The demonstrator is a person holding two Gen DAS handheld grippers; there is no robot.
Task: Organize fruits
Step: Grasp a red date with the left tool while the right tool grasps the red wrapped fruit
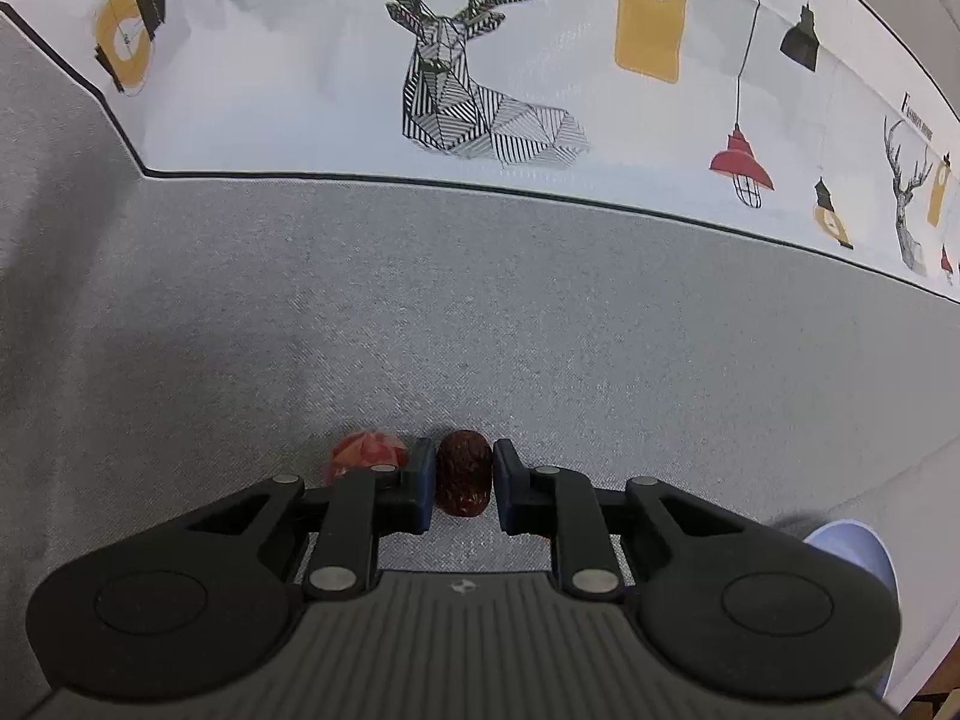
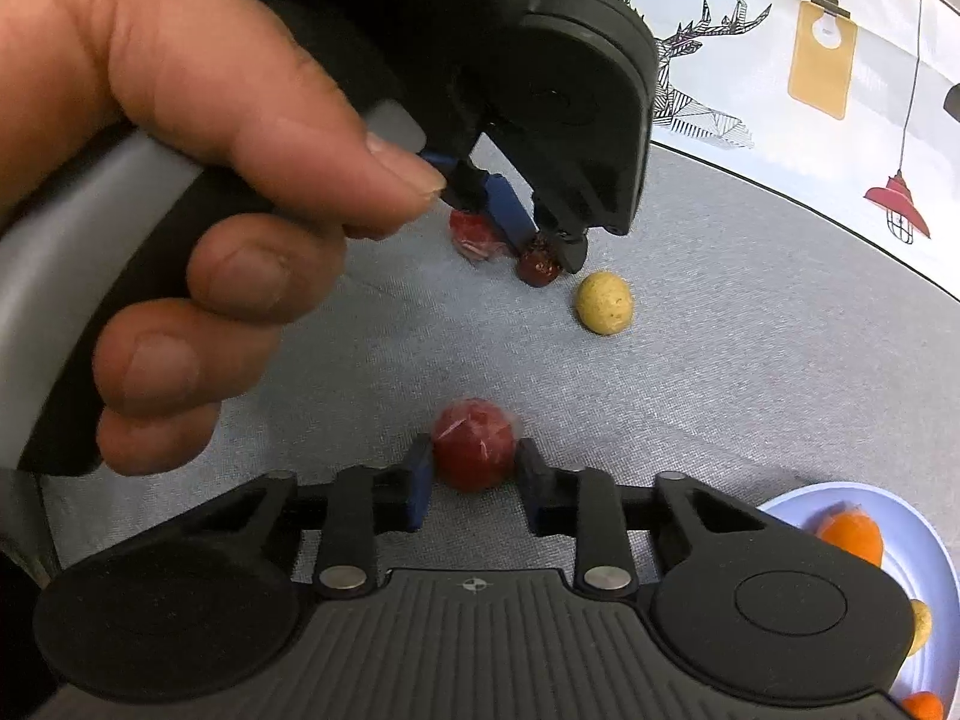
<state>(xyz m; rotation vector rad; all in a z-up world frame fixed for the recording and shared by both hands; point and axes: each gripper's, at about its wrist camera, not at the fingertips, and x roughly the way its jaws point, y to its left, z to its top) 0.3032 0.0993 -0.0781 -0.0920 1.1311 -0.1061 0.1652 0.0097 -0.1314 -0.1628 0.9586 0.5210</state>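
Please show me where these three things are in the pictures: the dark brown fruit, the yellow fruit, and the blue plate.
dark brown fruit (image 1: 462,480): left wrist view, middle of its wrinkled face.
yellow fruit (image 2: 604,303): right wrist view, middle of its speckled skin.
blue plate (image 2: 786,501): right wrist view, upper left rim.

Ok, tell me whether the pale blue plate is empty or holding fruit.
Holding fruit. In the right wrist view, the pale blue plate carries an orange fruit, a yellowish round fruit and another orange piece at the frame's edge.
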